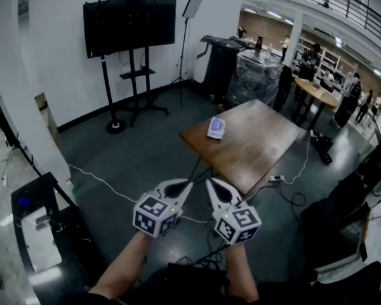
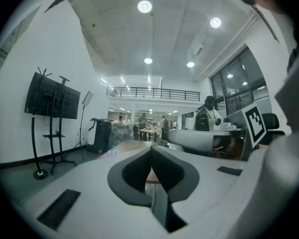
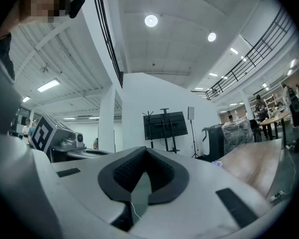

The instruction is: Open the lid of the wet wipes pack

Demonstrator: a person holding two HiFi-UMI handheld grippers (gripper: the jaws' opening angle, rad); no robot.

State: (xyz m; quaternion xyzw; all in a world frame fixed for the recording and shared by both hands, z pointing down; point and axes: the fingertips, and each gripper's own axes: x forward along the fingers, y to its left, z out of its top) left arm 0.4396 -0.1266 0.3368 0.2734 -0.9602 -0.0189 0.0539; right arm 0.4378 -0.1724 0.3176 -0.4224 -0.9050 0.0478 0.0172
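Lower centre: left gripper (image 1: pixel 185 184) and right gripper (image 1: pixel 213 184), both clenched, empty. Well beyond, right of centre: wet wipes pack (image 1: pixel 216 128) on wooden table (image 1: pixel 260 151).

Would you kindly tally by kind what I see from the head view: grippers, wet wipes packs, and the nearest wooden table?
Grippers: 2, the left gripper and the right gripper
Wet wipes pack: 1
Wooden table: 1
Total: 4

1. The wet wipes pack (image 1: pixel 216 128) is a small, flat packet, pale bluish-white.
2. It lies flat on the brown wooden counter (image 1: pixel 260 154), close to the counter's far-left edge.
3. It is too small to tell whether its top is open or closed.
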